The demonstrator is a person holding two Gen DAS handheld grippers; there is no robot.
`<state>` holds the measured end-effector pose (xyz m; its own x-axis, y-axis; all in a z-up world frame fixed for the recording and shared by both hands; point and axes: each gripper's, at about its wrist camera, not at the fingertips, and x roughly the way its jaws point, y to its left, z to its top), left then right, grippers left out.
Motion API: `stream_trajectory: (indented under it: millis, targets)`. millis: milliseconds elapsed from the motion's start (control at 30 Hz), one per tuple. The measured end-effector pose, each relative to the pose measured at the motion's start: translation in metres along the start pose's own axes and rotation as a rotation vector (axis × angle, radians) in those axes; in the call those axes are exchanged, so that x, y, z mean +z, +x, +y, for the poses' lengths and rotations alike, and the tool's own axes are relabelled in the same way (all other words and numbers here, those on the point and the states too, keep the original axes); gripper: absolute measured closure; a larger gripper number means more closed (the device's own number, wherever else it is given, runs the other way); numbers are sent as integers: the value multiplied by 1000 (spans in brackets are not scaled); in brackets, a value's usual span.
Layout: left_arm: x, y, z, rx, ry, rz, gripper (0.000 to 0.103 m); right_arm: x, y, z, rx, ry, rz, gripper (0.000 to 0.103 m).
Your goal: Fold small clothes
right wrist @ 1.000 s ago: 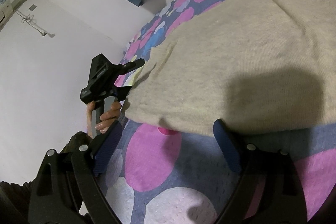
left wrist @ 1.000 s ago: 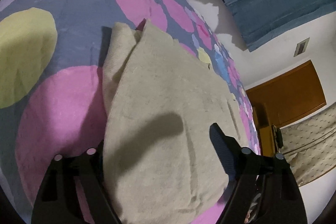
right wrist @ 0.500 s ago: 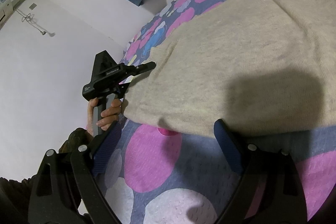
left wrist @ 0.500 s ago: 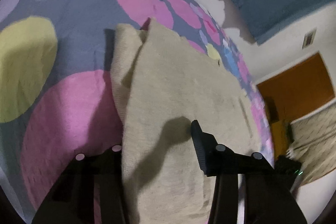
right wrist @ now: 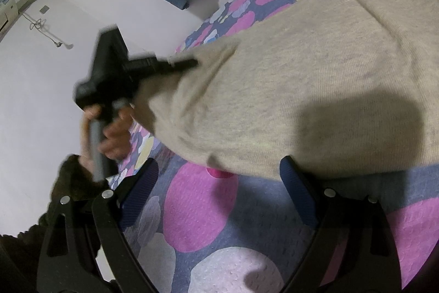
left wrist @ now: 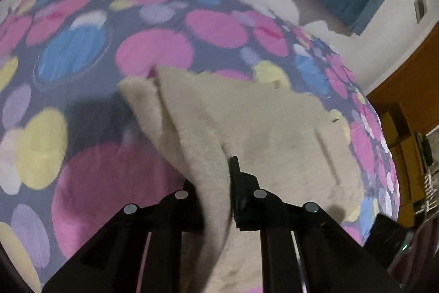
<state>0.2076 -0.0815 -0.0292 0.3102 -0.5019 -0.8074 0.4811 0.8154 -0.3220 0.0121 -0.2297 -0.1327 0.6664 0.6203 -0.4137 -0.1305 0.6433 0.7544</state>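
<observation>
Beige garment (left wrist: 274, 133) edge sits clamped in our left gripper (left wrist: 216, 183); we lift smoothly across the bedspread (right wrist: 208, 205), right gripper (right wrist: 219, 183) spread wide, empty.

The beige knitted garment (left wrist: 274, 128) lies spread on the bed's purple bedspread with pink, blue and yellow blobs (left wrist: 115, 183), its far edge folded into a ridge. The left claw (left wrist: 214, 180) sits at the garment's near edge with a pinch of cloth between its fingers, lifted off the bedspread. The right claw (right wrist: 219, 177) hangs over bare bedspread (right wrist: 219, 224) just before the garment's (right wrist: 301, 73) hem, the left claw (right wrist: 189, 63) to its left.
</observation>
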Motion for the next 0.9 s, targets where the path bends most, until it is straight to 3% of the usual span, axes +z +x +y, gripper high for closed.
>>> stream_trajectory:
  millis: [233,467,567,667,767,900]
  targets:
    - [5,34,-98,29,135,37,93,-7,-13,3,32,4,42,13]
    - [-23,104,-147,103,212,147,92,-19,-56,-18,134,40,38,13]
    - [-30,108,-167,127,263,130,75,-22,-68,-26,186,47,21,13]
    - [-29,92,-183,64,268,113,57,-21,-71,-33,234,87,6,13]
    - [-27,71,-194,-13,281,74,54,-20,-73,-37,257,101,2,13]
    - [-25,49,-191,-59,239,10,42,-18,-74,-40,261,102,3,13]
